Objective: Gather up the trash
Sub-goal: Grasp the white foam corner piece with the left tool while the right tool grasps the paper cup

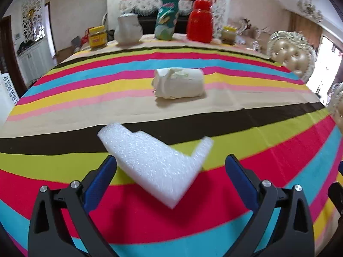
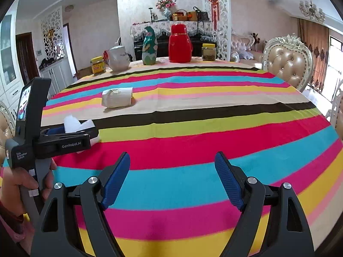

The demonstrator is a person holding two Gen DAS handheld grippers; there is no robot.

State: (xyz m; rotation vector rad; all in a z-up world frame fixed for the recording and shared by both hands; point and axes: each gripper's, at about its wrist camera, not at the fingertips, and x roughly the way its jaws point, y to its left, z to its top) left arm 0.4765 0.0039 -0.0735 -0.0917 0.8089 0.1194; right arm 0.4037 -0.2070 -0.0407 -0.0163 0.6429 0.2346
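Left gripper [image 1: 169,162] jaws apart, nothing clamped: foam piece [image 1: 154,160] lies on the striped bench [image 1: 268,150] between them, left pad just beside its edge, contact unclear. Crumpled paper cup [image 1: 179,82] farther ahead of the jaws, on its side. Right gripper [image 2: 172,160] jaws wide apart, empty, over bare cloth.

Home dining room, striped tablecloth [image 2: 193,128], tufted ornate chair [image 2: 287,64], chandelier [image 2: 312,10], sofa [image 2: 244,42]

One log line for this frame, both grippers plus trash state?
left gripper: open, foam between fingers, ungripped | right gripper: open, empty | crushed cup: on tablecloth
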